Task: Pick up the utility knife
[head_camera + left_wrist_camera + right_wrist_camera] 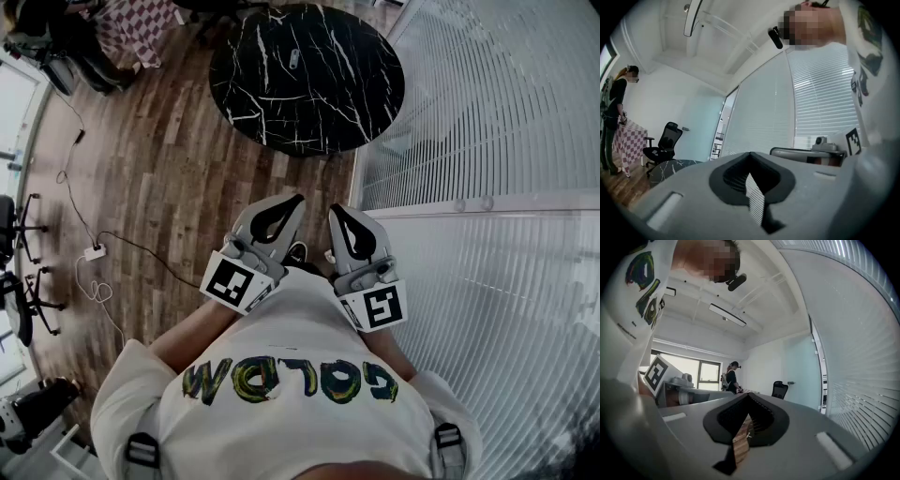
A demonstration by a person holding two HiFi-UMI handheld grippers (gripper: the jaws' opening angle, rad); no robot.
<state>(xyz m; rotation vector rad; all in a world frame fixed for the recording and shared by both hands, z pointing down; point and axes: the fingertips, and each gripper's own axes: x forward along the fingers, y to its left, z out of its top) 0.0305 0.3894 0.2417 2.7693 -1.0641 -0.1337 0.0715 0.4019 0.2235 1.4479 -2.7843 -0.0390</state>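
Note:
A small grey utility knife point(293, 58) lies on the round black marble table point(319, 112) at the top of the head view, far from both grippers. I hold both grippers side by side close to my chest, pointing level towards the table. The left gripper point(294, 200) has its jaws together with nothing between them, and in its own view the left gripper point(750, 155) shows only a thin slit. The right gripper point(336, 209) is likewise shut and empty, as the right gripper point(749, 395) also shows in its own view.
Wooden floor point(169, 178) lies between me and the table. A glass wall with blinds point(487, 141) runs along the right. A power strip with its cable point(94, 251) lies on the floor at left, near office chairs point(23, 300). Another person point(614, 108) stands by a checked table.

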